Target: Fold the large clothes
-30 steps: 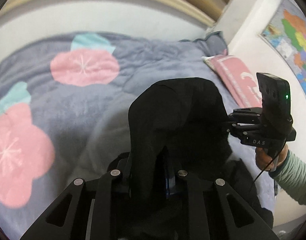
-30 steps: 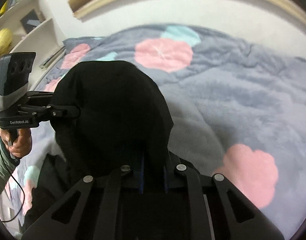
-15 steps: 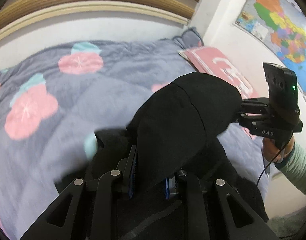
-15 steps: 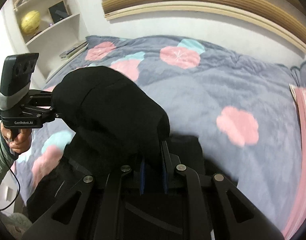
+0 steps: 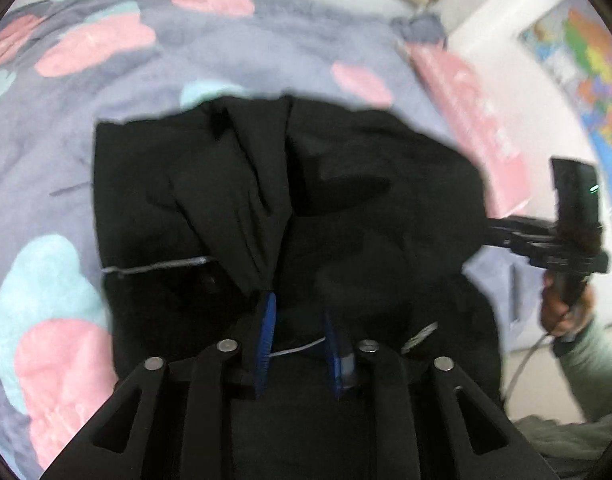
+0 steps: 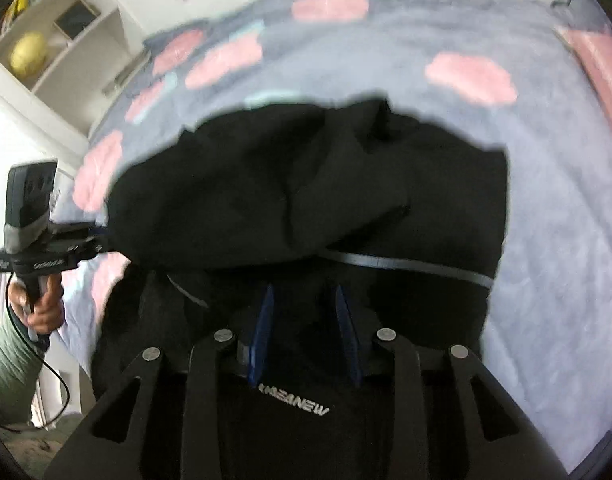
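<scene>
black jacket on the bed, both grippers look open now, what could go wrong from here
1. The folded-over flap of the black jacket lies bunched and creased, not flat; it may need smoothing or the next fold could come out lumpy.
2. A tuck of cloth sits against the left gripper's blue finger; pulling back could drag the fold open.
3. The right gripper hangs open just over the jacket, so its fingers could snag the fabric.

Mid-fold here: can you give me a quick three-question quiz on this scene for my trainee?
1. True or false: the black garment lies on a bare wooden floor.
2. The wall in the left wrist view carries: A a map, B a clock, C a mirror.
3. Fill in: the yellow ball sits on a white ____.
Key: 1 false, it lies on the flowered bedspread; 2 A; 3 shelf.
</scene>
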Demonstrator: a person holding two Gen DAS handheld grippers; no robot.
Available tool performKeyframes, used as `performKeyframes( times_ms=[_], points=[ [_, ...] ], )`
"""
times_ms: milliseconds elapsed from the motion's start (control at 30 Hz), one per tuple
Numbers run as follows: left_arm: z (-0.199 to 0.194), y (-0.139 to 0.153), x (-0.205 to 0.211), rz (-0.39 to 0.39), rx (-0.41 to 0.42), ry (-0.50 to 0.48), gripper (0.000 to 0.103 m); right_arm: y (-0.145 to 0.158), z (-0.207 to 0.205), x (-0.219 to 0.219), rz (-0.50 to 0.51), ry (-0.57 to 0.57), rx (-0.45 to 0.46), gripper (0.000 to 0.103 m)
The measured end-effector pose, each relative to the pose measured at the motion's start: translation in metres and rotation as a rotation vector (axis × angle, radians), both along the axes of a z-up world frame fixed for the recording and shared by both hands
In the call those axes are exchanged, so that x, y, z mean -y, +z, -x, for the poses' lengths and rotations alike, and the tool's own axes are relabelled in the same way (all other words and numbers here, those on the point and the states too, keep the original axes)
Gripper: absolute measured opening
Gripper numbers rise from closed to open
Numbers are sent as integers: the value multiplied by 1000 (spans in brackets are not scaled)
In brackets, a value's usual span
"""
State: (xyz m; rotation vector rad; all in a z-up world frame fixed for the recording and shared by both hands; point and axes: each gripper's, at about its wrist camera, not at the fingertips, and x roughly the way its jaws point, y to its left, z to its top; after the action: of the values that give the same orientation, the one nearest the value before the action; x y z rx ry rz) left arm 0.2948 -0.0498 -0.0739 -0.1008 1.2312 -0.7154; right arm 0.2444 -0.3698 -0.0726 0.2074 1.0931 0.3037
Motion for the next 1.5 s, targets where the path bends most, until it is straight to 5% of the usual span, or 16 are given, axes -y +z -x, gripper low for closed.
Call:
performKeyframes(
  times_ms=[100, 133, 300, 500, 600, 667, 833, 1067, 1200, 1300, 1400, 1500],
  points=[
    [-4, 35, -12, 63, 86, 54, 51, 34, -12, -18, -10, 8, 75, 50],
    [-7, 47, -13, 101, 117, 68, 52, 43, -17, -26, -18, 11, 105, 59],
    [-37, 54, 9, 123, 128, 123, 52, 45, -56, -64, 31, -20, 103, 60],
    [-56, -17, 34, 89, -37, 120, 52, -37, -67, -72, 67, -34, -56, 60],
    [-50, -61, 48, -31, -143, 96, 55, -102, -51, -71, 107, -25, -175, 60],
    [-46, -95, 56, -99, -214, 92, 55, -124, -40, -70, 97, -57, -173, 59],
    [-37, -94, 63, -115, -145, 110, 56, -106, -35, -68, 94, -63, -141, 60],
    [-2, -17, 35, -38, 5, 90, 56, -22, 6, -63, 75, -20, 8, 63],
    [10, -5, 34, 36, 26, 60, 56, -24, 6, -70, 84, -39, 11, 63],
    [4, -39, 37, 31, -32, 74, 56, -65, -1, -86, 141, -40, -51, 62],
    [-5, -103, 48, -52, -165, 100, 56, -119, -7, -82, 137, -46, -112, 57],
    [-10, -116, 50, -35, -175, 107, 56, -123, -3, -84, 145, -57, -40, 59]
  ],
)
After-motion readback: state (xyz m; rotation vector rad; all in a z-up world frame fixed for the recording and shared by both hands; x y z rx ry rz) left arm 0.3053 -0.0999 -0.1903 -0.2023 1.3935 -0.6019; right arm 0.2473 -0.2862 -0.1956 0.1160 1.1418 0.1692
